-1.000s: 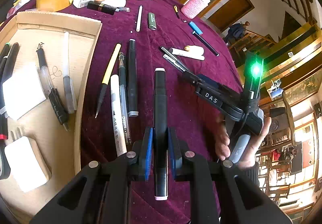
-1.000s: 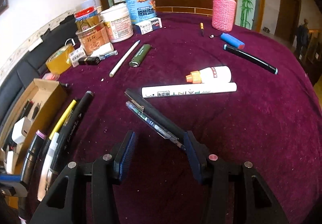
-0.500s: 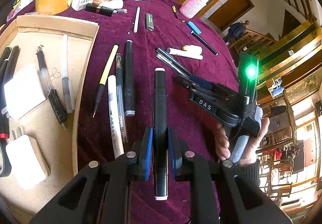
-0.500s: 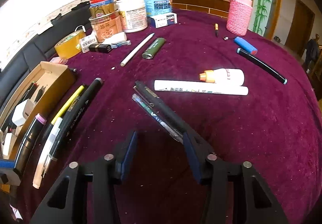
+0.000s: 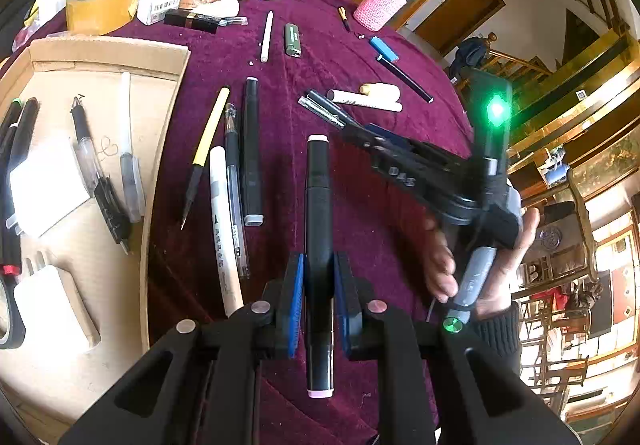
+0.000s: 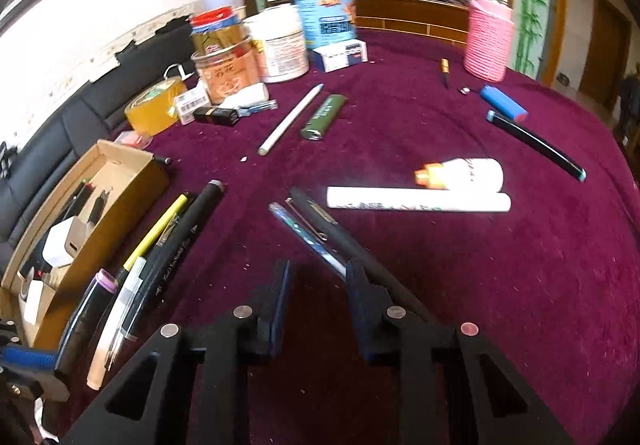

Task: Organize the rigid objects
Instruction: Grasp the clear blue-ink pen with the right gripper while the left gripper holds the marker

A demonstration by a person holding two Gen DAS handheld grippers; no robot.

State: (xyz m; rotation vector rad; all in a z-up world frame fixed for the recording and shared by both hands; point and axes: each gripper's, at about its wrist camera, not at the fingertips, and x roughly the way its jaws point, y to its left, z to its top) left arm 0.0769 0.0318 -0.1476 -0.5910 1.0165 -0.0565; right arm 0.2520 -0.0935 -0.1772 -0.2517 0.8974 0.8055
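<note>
My left gripper (image 5: 318, 265) is shut on a black marker (image 5: 318, 185) with pale end caps, held lengthwise above the maroon cloth. That marker (image 6: 86, 313) also shows at the lower left of the right wrist view. My right gripper (image 6: 316, 277) hangs low over the cloth with its jaws closing and a gap still between them. A clear blue pen (image 6: 296, 225) and a black clipped pen (image 6: 320, 213) run under its right finger; neither is gripped. In the left wrist view the right gripper (image 5: 360, 133) points at those two pens, held by a hand (image 5: 440, 265).
An open cardboard box (image 5: 108, 53) with pens and white blocks sits at the left. A row of pens (image 5: 232, 165) lies beside it. A white paint marker (image 6: 420, 201), small orange-capped bottle (image 6: 468, 175), green lighter (image 6: 324, 117), tape roll (image 5: 102, 1), jars (image 6: 280, 45) and pink bottle (image 6: 488, 45) lie farther back.
The right gripper's jaws have narrowed markedly over the two pens. The left gripper keeps its hold on the black marker and has barely moved.
</note>
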